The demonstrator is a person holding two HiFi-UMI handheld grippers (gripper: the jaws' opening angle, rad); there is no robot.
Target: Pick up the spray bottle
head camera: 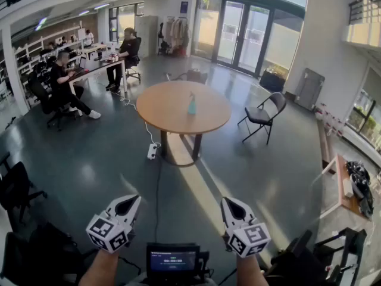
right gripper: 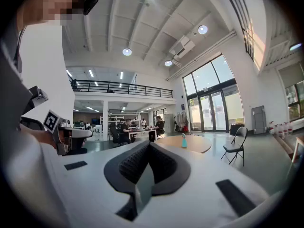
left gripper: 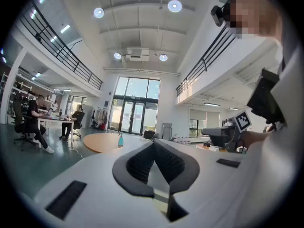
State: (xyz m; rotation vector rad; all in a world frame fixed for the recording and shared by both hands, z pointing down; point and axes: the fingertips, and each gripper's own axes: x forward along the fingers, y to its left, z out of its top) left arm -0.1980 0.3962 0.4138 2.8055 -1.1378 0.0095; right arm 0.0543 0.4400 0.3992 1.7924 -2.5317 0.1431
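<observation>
A pale blue spray bottle (head camera: 192,105) stands upright near the middle of a round wooden table (head camera: 172,109), far ahead of me across the grey floor. It also shows small in the left gripper view as the bottle (left gripper: 120,139) and in the right gripper view as the bottle (right gripper: 184,140). My left gripper (head camera: 132,200) and right gripper (head camera: 228,202) are held level side by side low in the head view, both pointing towards the table. Each has its jaws together with nothing between them; the left gripper (left gripper: 154,144) and right gripper (right gripper: 148,145) show black pads meeting at the tip.
A black folding chair (head camera: 262,115) stands right of the table. A power strip (head camera: 153,151) with its cable lies on the floor before the table. People sit at desks (head camera: 89,67) at the far left. A low wooden bench (head camera: 339,189) is at right, an office chair (head camera: 18,189) at left.
</observation>
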